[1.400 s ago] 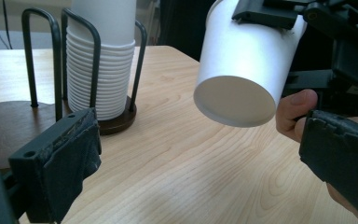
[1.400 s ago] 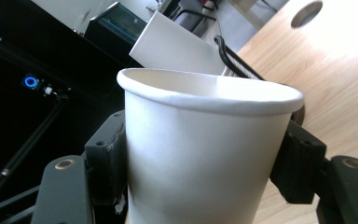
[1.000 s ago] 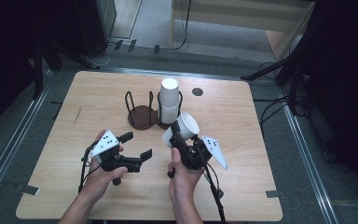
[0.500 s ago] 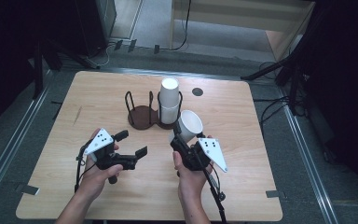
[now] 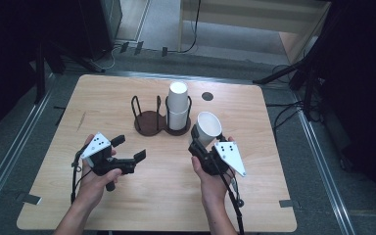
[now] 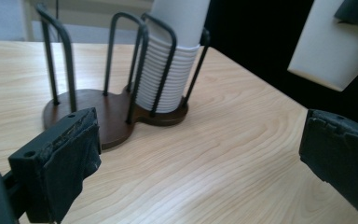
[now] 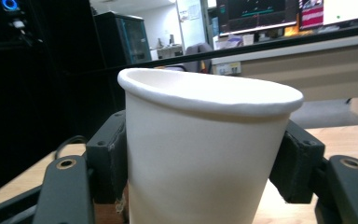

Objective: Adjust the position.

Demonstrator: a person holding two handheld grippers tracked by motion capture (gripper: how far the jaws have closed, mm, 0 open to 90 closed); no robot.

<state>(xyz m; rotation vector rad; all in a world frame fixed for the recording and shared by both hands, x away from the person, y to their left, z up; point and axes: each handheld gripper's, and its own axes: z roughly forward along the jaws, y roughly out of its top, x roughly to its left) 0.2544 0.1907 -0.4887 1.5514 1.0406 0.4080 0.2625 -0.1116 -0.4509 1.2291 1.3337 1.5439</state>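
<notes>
One wooden table (image 5: 166, 196), one dark cup holder (image 5: 149, 120) with two wire bays on a figure-eight base, one stack of white paper cups (image 5: 178, 105) and one single paper cup (image 5: 207, 128) make up the scene. Two grippers and two hands are at work above the near half of the table.

The stack stands in the right-hand bay of the holder as seen from the high view, and the other bay has nothing in it. In the left gripper view the stack's ribbed rims (image 6: 165, 77) show between the wire uprights.

The right gripper (image 5: 201, 142) has its jaws pressed against both sides of the single cup, which it holds clear of the table just beside the holder, mouth tilted up and toward the far edge. In the right gripper view the cup (image 7: 200, 154) sits between the two black jaws with its rolled rim uppermost. The right hand (image 5: 211, 178) wraps the handle from below, the forearm entering from the bottom edge.

The left gripper (image 5: 129, 148) has its jaws spread wide with nothing between them, pointing toward the holder and the table's right. The left hand (image 5: 95, 181) grasps the handle, wrist angled inward. In its own view the held cup (image 6: 333, 46) hangs at upper right, above the table
</notes>
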